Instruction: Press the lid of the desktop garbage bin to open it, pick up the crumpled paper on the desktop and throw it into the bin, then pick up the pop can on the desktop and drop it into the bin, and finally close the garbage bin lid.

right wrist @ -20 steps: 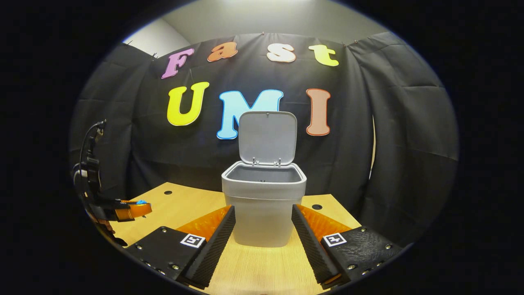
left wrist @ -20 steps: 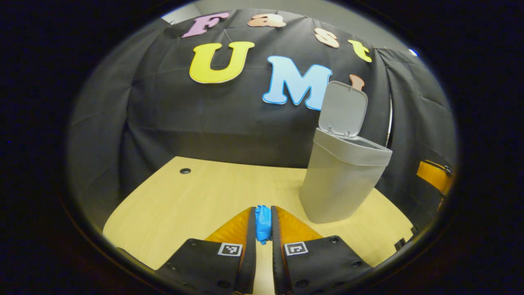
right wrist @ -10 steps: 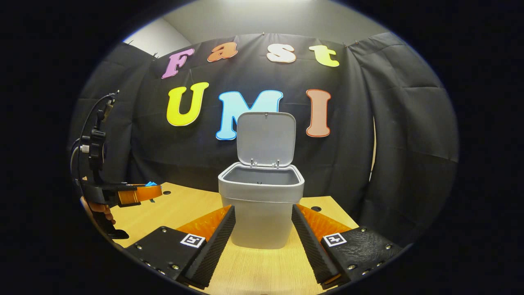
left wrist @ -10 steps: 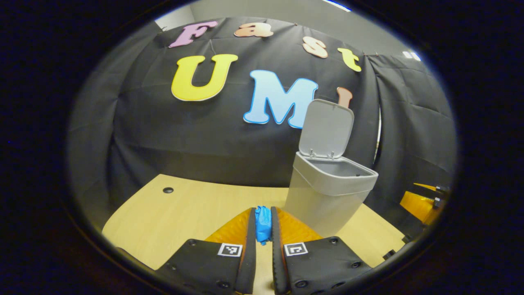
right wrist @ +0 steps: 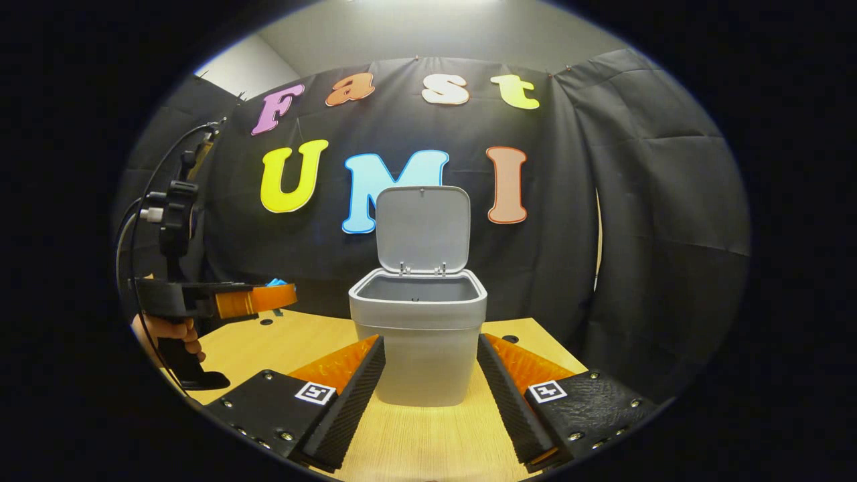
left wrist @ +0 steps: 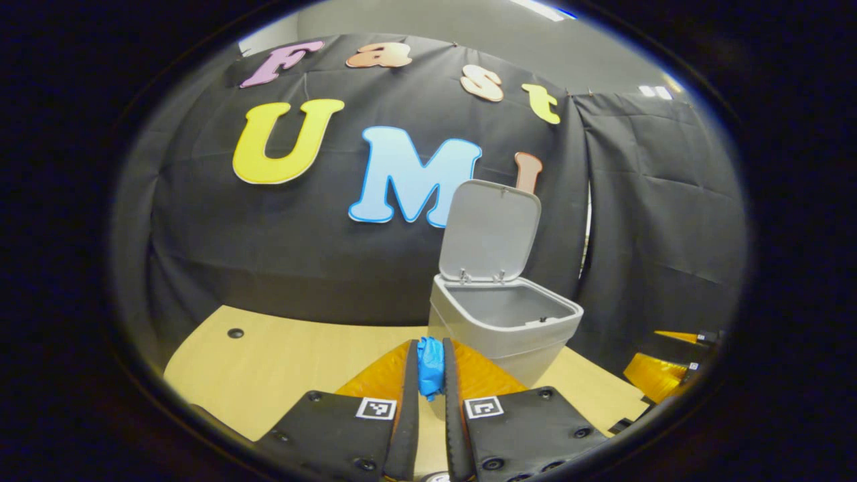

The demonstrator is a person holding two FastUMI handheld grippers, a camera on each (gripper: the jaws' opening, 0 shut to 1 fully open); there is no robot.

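While the left gripper [left wrist: 428, 365] clamps the blue crumpled paper [left wrist: 430, 365] above the table [left wrist: 281, 361] — near the open-lidded bin [right wrist: 418, 335] — the right gripper [right wrist: 428, 371] hangs spread wide, framing it.

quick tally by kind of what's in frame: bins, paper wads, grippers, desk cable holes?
Bin, lid up: 1
Blue crumpled paper, pinched in the left gripper: 1
Grippers, the left one plus the right gripper, open: 2
Cable holes in the desk, seen from the right gripper view: 2
Total: 6
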